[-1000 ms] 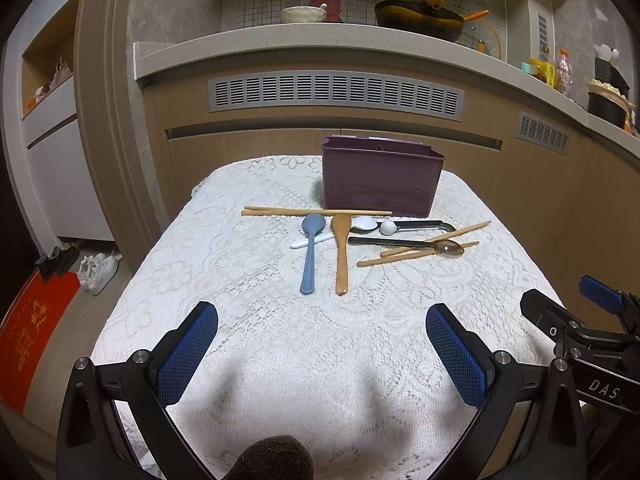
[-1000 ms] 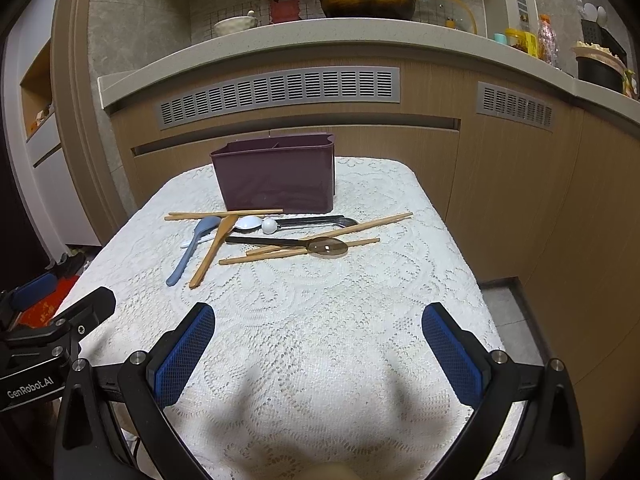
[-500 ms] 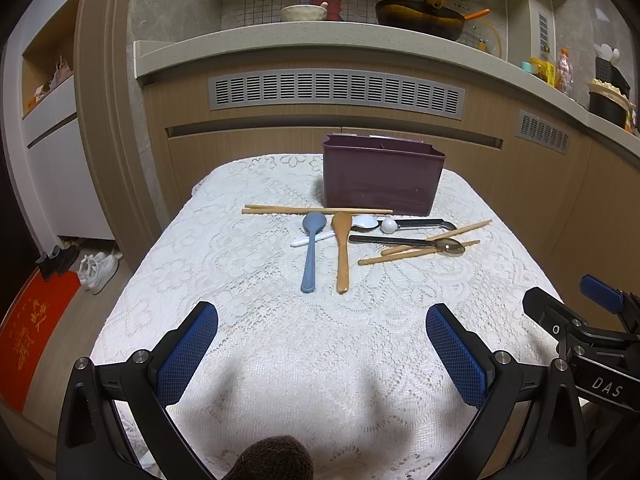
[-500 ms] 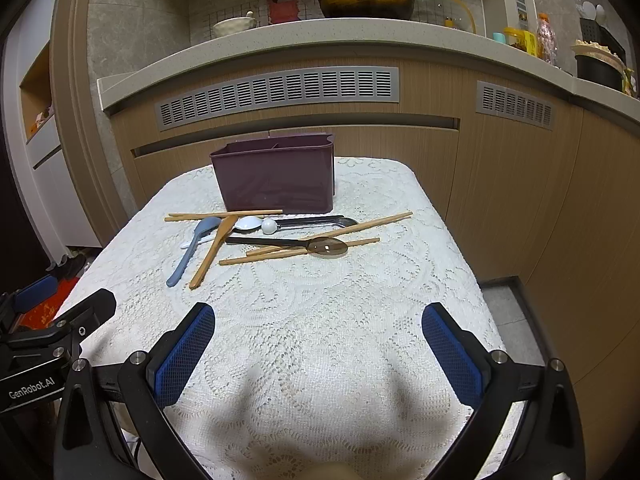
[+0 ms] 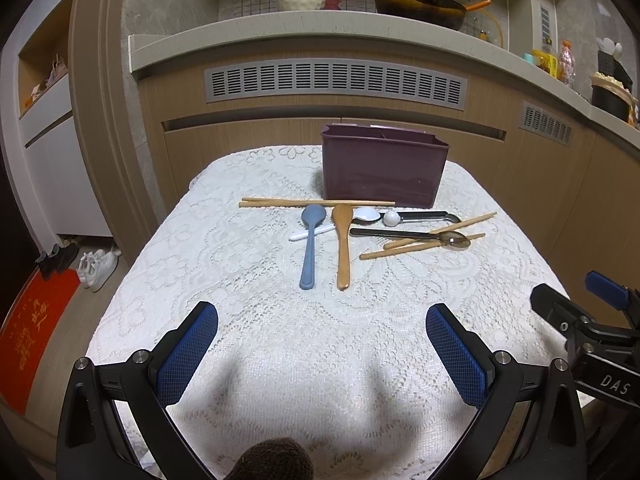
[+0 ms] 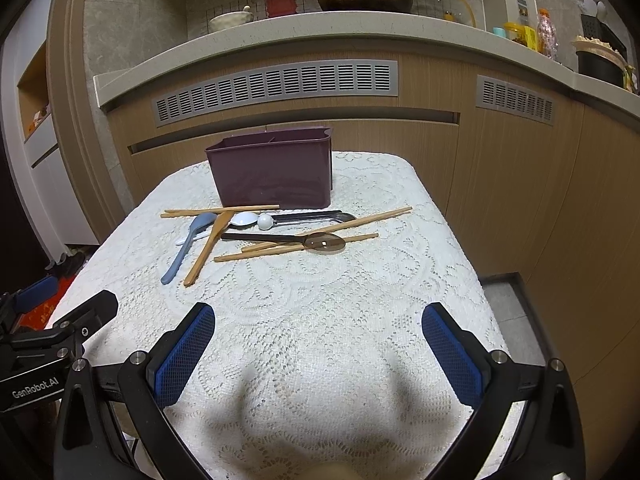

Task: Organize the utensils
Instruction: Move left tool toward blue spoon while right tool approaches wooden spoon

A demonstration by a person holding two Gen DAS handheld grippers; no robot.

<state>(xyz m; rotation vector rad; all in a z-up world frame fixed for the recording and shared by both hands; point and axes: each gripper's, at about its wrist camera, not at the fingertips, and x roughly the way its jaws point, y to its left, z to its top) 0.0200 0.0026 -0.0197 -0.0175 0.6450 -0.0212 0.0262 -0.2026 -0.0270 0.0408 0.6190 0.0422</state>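
Observation:
A dark purple utensil holder (image 5: 382,166) (image 6: 274,170) stands at the far side of the lace-covered table (image 5: 256,320). In front of it lie a blue spoon (image 5: 310,244) (image 6: 186,246), a wooden spoon (image 5: 343,242) (image 6: 208,244), a white spoon (image 5: 366,215), two black-handled spoons (image 5: 420,235) (image 6: 296,239) and several wooden chopsticks (image 5: 316,203) (image 6: 320,236). My left gripper (image 5: 322,342) is open over the near table, well short of the utensils. My right gripper (image 6: 318,340) is likewise open and holds nothing. Each gripper shows at the edge of the other's view.
A wooden counter front with grey vents (image 5: 336,82) rises just behind the table. A pan (image 5: 420,2) and a bowl (image 5: 300,2) sit on the countertop. White shoes (image 5: 96,266) and a red mat (image 5: 30,332) lie on the floor at left.

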